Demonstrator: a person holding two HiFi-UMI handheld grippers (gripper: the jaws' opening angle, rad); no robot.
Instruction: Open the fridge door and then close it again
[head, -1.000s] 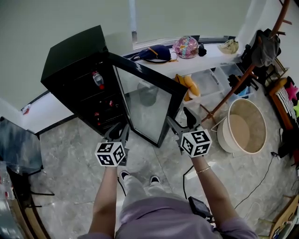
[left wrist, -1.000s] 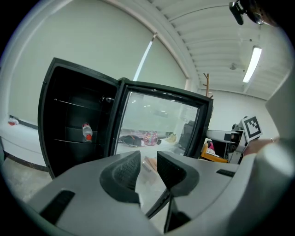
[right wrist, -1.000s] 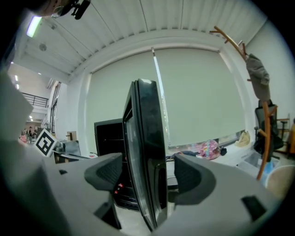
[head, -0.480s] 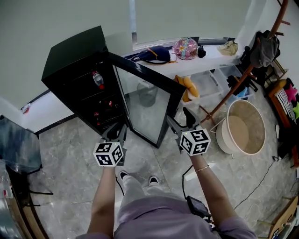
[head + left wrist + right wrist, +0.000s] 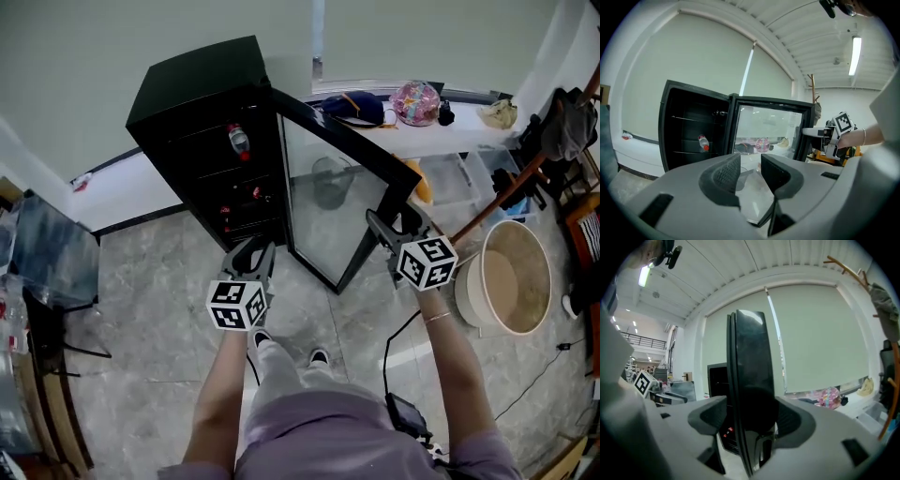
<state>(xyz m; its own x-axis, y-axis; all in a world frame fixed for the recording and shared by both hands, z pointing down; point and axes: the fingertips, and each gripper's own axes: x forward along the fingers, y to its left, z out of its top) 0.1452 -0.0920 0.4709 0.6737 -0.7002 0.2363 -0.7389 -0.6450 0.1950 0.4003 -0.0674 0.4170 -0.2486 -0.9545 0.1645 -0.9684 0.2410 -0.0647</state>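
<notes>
The black fridge [image 5: 202, 103] stands open, its glass door [image 5: 337, 202] swung out toward me. A bottle [image 5: 238, 141] lies on an upper shelf inside. My right gripper [image 5: 389, 223] is at the door's free edge. In the right gripper view the door edge [image 5: 747, 380] fills the gap of that gripper [image 5: 750, 420]; the jaws have just been closing and both pads lie against it. My left gripper [image 5: 255, 248] hovers in front of the fridge's lower shelves. Its jaws [image 5: 750, 173] have just been opening and show a narrow gap with nothing between them.
A round beige basin [image 5: 511, 277] stands on the floor at the right beside a wooden coat rack [image 5: 525, 178]. Bags lie on the window sill [image 5: 469, 141] behind the door, with clear storage boxes [image 5: 459, 173] below. A dark chair [image 5: 52, 253] is at the left.
The head view has swung, so the fridge sits further right in the picture. Both grippers have edged toward the fridge, and the right one now straddles the door's edge.
</notes>
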